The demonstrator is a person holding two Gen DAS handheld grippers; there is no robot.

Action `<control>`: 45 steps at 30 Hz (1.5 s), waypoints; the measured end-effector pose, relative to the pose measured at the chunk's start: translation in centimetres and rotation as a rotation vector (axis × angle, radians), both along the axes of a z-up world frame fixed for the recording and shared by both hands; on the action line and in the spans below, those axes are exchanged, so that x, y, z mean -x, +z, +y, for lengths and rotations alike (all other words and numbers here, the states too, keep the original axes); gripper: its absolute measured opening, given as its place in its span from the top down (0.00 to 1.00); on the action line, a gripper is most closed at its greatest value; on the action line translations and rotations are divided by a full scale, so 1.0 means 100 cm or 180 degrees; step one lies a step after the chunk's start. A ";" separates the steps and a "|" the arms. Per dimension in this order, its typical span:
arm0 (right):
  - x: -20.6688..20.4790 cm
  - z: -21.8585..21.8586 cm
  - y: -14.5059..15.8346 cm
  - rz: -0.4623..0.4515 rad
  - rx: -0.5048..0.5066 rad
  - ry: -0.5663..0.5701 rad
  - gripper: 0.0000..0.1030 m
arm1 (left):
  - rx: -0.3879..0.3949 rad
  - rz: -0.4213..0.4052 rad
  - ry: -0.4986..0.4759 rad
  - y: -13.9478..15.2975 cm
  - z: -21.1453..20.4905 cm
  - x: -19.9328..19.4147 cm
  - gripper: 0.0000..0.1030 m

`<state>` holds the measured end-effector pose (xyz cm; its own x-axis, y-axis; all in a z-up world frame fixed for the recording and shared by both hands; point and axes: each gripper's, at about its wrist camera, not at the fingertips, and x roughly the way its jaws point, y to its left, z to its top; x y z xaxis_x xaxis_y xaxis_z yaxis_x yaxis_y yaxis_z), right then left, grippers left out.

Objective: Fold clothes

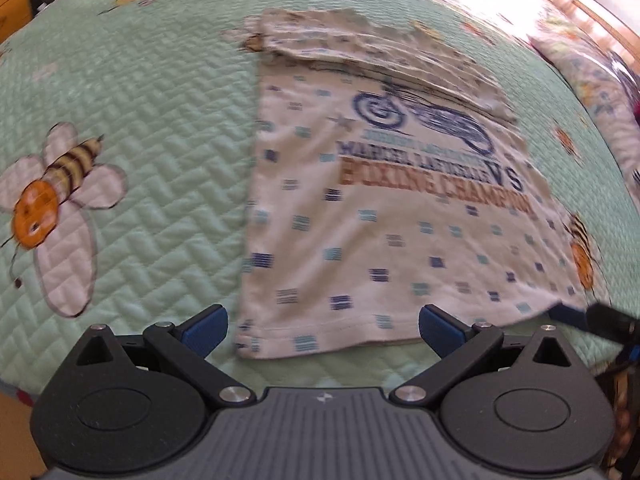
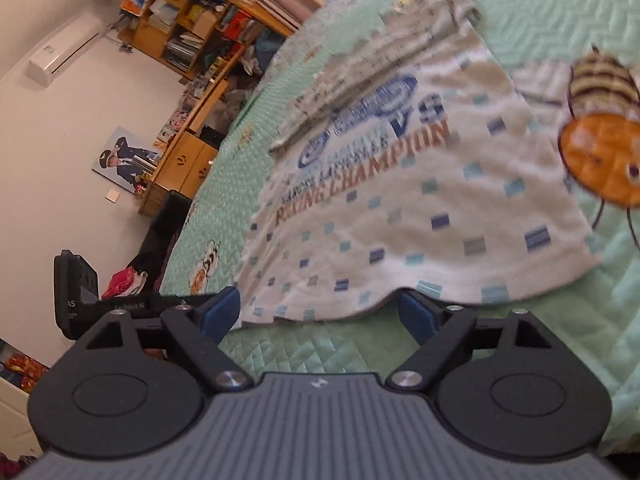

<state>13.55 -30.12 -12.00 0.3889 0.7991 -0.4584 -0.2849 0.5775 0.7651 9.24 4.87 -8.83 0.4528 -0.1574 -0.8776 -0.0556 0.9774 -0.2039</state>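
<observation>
A white T-shirt (image 1: 384, 216) with small blue squares and a "BOXING CHAMPION" print lies flat on the mint quilted bedspread (image 1: 152, 168), its top part folded over the chest. My left gripper (image 1: 322, 330) hovers open above the near hem, the left corner of the hem between its blue fingers. In the right wrist view the same T-shirt (image 2: 420, 208) spreads ahead, and my right gripper (image 2: 318, 314) is open at the hem, which arches up slightly over its right finger (image 2: 416, 316). The right gripper's finger (image 1: 568, 314) shows at the shirt's right corner.
Bee and flower prints (image 1: 52, 200) dot the bedspread. A patterned pillow (image 1: 592, 92) lies at the far right. Beyond the bed's far side stand wooden shelves (image 2: 192, 20), a low cabinet (image 2: 180, 168), an air conditioner (image 2: 64, 48) and floor clutter (image 2: 124, 282). The left gripper's body (image 2: 76, 296) is at left.
</observation>
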 end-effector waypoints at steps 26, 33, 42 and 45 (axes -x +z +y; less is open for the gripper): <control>-0.211 0.055 0.032 -0.0552 -0.0178 -0.0043 0.37 | 0.0984 -0.0529 0.0256 0.016 0.038 -0.131 0.02; -0.258 0.082 0.012 -0.0378 -0.0176 -0.0015 0.70 | 0.1905 -0.0556 0.0544 0.006 0.048 -0.218 0.03; -0.332 0.097 -0.025 0.0071 0.0116 -0.0077 0.75 | 0.1980 -0.0290 0.0588 -0.050 0.031 -0.285 0.06; -0.339 0.077 -0.037 0.0179 0.0321 -0.0352 1.00 | 0.1980 -0.0350 0.0453 -0.055 0.032 -0.282 0.07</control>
